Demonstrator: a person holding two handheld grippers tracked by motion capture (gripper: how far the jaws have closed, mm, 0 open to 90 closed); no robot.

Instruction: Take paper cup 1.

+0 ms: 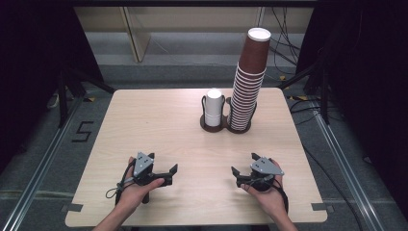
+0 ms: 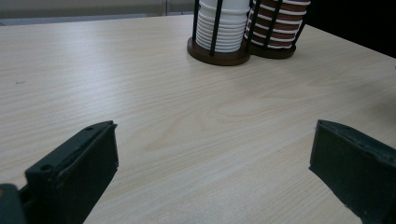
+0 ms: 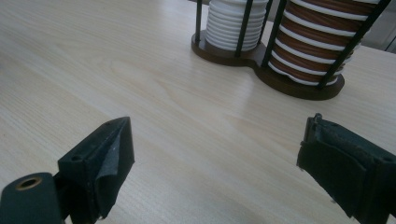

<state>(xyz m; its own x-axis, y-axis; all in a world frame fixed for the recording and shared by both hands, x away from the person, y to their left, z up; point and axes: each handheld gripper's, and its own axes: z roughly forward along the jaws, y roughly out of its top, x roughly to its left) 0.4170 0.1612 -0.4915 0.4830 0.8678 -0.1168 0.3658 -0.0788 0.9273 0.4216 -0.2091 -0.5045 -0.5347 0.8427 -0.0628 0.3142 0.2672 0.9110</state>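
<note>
Cup stacks (image 1: pixel 243 86) far beyond both empty, spread hand-held grippers (image 1: pixel 166 174).

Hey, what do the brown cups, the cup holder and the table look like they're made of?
Brown cups: probably paper, matte, with white rolled rims. Cup holder: dark base, maybe stained wood, with thin black rods, likely metal. Table: pale wood-grain top, possibly laminate.

**Wood, paper, matt black**

The table (image 1: pixel 159 125) is pale wood-grain laminate, smooth with a soft sheen. The brown cups (image 1: pixel 248 79) and white cups (image 1: pixel 213 108) look like paper with rolled white rims. The holder (image 3: pixel 261 58) has a dark, smooth wood-like base and thin black metal rods. The pads (image 3: pixel 112 158) are matt black, slightly rough.
</note>
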